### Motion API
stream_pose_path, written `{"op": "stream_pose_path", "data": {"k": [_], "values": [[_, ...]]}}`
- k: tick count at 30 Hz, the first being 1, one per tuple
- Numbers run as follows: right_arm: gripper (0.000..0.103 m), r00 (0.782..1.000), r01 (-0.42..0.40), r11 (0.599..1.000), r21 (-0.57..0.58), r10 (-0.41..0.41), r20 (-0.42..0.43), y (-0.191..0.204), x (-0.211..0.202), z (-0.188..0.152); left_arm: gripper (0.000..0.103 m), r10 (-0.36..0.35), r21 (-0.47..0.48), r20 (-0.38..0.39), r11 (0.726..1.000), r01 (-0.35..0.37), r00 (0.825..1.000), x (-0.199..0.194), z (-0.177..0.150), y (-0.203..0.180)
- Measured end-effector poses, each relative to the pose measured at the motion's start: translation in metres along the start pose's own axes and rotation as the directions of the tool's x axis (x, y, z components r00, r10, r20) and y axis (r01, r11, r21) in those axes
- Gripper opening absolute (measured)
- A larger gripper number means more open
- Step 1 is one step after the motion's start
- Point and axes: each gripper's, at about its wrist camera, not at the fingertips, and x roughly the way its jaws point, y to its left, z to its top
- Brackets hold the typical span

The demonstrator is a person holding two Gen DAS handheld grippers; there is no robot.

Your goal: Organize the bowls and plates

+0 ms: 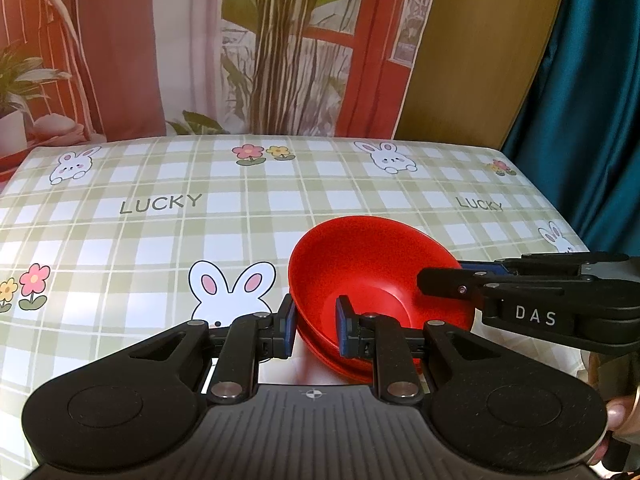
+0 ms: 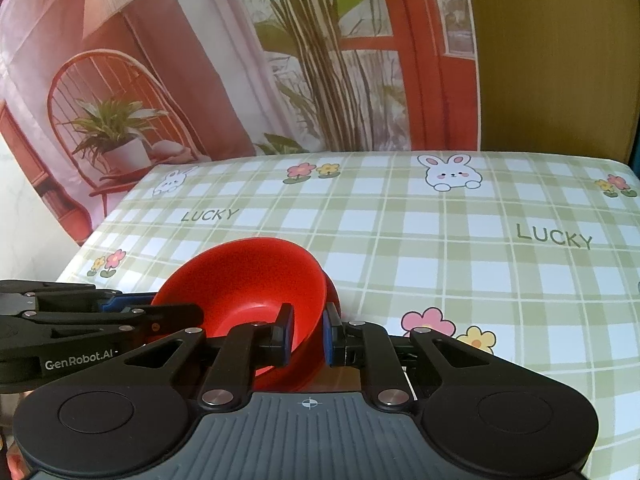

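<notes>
A red bowl [image 1: 368, 268] sits nested in a second red dish [image 1: 340, 364] at the near edge of the table. My left gripper [image 1: 316, 326] straddles the bowl's left rim, one finger outside and one inside, jaws narrowly apart around the wall. My right gripper [image 2: 307, 334] holds the opposite rim of the same bowl [image 2: 248, 280] the same way. The right gripper also shows in the left wrist view [image 1: 444, 282], reaching in from the right. The left gripper shows in the right wrist view [image 2: 160, 312], coming in from the left.
The table wears a green plaid cloth [image 1: 200, 220] with bunnies, flowers and "LUCKY" print. A printed backdrop [image 1: 280, 40] hangs behind it. A teal curtain [image 1: 592, 100] hangs at the right. The table's far and right edges are in view.
</notes>
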Motion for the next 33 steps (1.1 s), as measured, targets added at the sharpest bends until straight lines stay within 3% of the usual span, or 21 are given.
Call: {"op": "stream_pose_path", "data": {"k": [13, 23, 27, 33], "values": [[0.014, 1.000, -0.004, 1.000, 0.019, 0.003, 0.017, 0.000, -0.001, -0.006, 0.022, 0.011, -0.002, 0.004, 1.000, -0.011, 1.000, 0.000, -0.002, -0.001], [0.019, 0.999, -0.010, 0.999, 0.051, 0.007, 0.041, -0.005, -0.007, -0.008, 0.023, 0.011, -0.119, 0.022, 0.993, -0.008, 1.000, -0.001, -0.001, 0.008], [0.023, 0.999, -0.006, 0.997, 0.076, 0.002, 0.046, -0.012, -0.008, -0.010, 0.037, 0.017, -0.128, 0.016, 0.992, -0.015, 1.000, 0.002, -0.001, 0.009], [0.023, 0.999, 0.001, 0.992, 0.124, -0.005, 0.034, -0.025, -0.003, -0.014, 0.037, 0.003, -0.137, -0.002, 0.991, -0.003, 1.000, 0.008, -0.001, 0.012]]}}
